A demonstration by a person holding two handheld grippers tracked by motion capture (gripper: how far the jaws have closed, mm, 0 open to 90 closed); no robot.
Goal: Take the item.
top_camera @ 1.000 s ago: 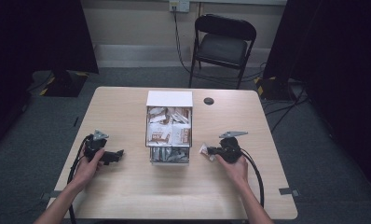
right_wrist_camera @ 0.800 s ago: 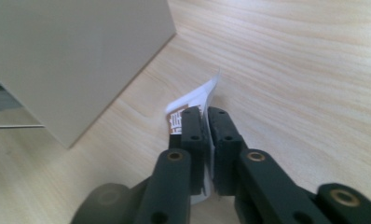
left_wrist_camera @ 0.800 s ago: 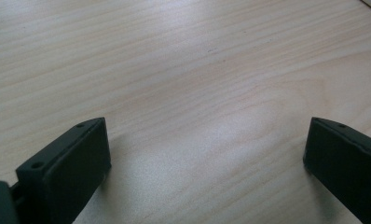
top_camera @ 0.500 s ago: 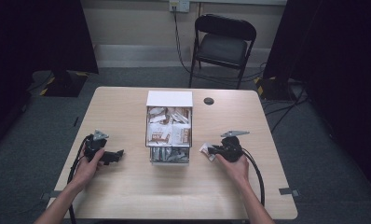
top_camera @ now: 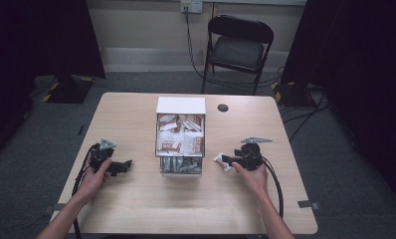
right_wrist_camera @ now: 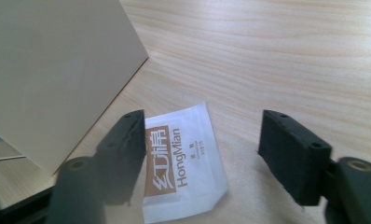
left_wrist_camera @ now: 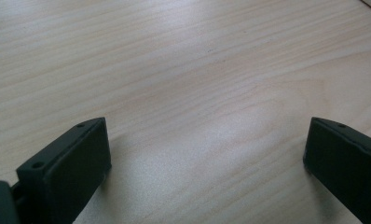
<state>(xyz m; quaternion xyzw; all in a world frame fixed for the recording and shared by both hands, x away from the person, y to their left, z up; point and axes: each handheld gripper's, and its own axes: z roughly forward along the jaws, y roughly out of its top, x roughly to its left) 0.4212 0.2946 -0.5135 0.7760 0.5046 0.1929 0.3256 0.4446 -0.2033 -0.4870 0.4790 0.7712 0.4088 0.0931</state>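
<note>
Two grippers are on the table (top_camera: 136,209), each in one of our hands. Compared with the earlier frames, our right gripper (top_camera: 225,160) has just been opening its jaws; they now stand spread, with a white sachet (right_wrist_camera: 186,161) lying flat on the wood between them, one edge tucked beside the left-hand jaw and well clear of the other. We cannot tell whether that jaw touches it. Neither hand has shifted noticeably, and the box looks unchanged.

Our left gripper (top_camera: 124,166) rests at about 9 o'clock from the box, jaws spread wide over bare wood, nothing between them.

One white open-topped box (top_camera: 181,106) stands at the table's centre. Its upper section holds brown-and-white packets stacked loosely, some tilted; its front compartment, toward 6 o'clock, has clear walls and holds smaller silvery-green packets (top_camera: 180,165). The right gripper view shows the box's plain cream side wall.

The sachet lies at about 4 o'clock from the box, just beside its lower right corner. It carries a brown panel and the word "HongMian". In the right gripper view its long axis runs roughly from 12 to 6 o'clock, tilted slightly, one corner pointing toward 1 o'clock.
</note>
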